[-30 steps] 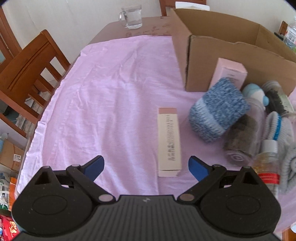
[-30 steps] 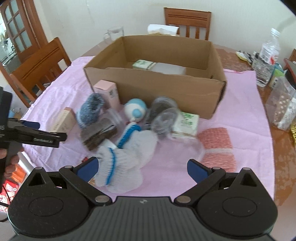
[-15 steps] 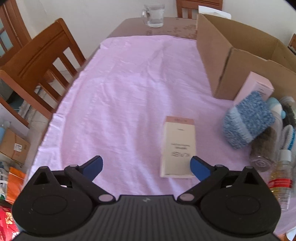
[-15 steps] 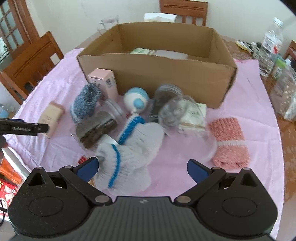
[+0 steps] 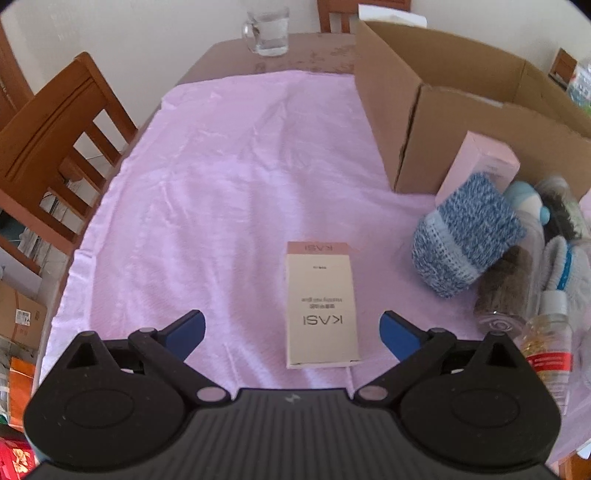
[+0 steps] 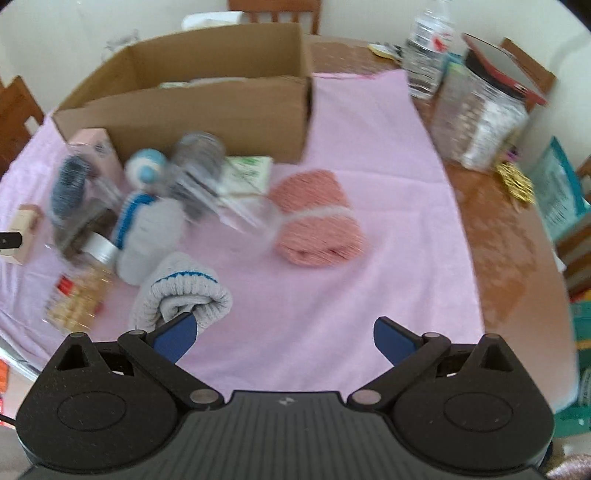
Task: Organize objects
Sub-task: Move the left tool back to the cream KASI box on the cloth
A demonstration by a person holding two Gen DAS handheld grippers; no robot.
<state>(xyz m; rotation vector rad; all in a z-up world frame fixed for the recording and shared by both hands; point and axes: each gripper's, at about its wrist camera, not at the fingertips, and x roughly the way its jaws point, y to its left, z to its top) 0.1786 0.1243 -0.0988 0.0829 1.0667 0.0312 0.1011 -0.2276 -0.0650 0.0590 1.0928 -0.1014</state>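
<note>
1. Left gripper [image 5: 291,330] spread wide, empty, lined up on the cream carton [image 5: 320,304], which lies flat, well left of the cardboard box [image 5: 458,129].
2. Right gripper [image 6: 282,334] wide, empty; pink sock [image 6: 317,218] just right of the box, likely next.

Glass mug [image 5: 266,31] beyond the cloth; wooden chair [image 5: 55,136] alongside.

On the pink cloth before me: one cardboard box [image 6: 207,110], four rolled sock pairs, two small cartons, one soap bar [image 6: 247,171], several jars, blurred beyond counting.
</note>
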